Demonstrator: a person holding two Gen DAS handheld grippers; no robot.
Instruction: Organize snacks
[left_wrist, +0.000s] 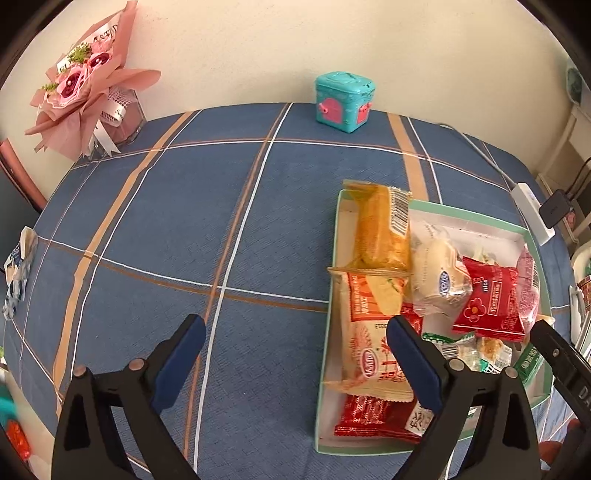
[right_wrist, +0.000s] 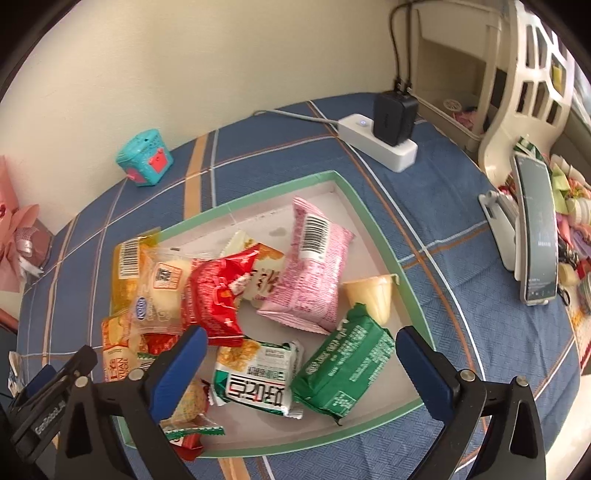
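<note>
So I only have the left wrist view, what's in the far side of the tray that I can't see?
Observer: A pink packet lies near the middle of the tray, barcode up, beside a pale jelly cup.
Operator: Anything under my right gripper?
Observer: The right gripper is open above a white packet and a green packet, touching neither.
Operator: What's past the tray on the right?
Observer: A white power strip with a black charger plugged in, and a phone on a stand at the table's edge.
</note>
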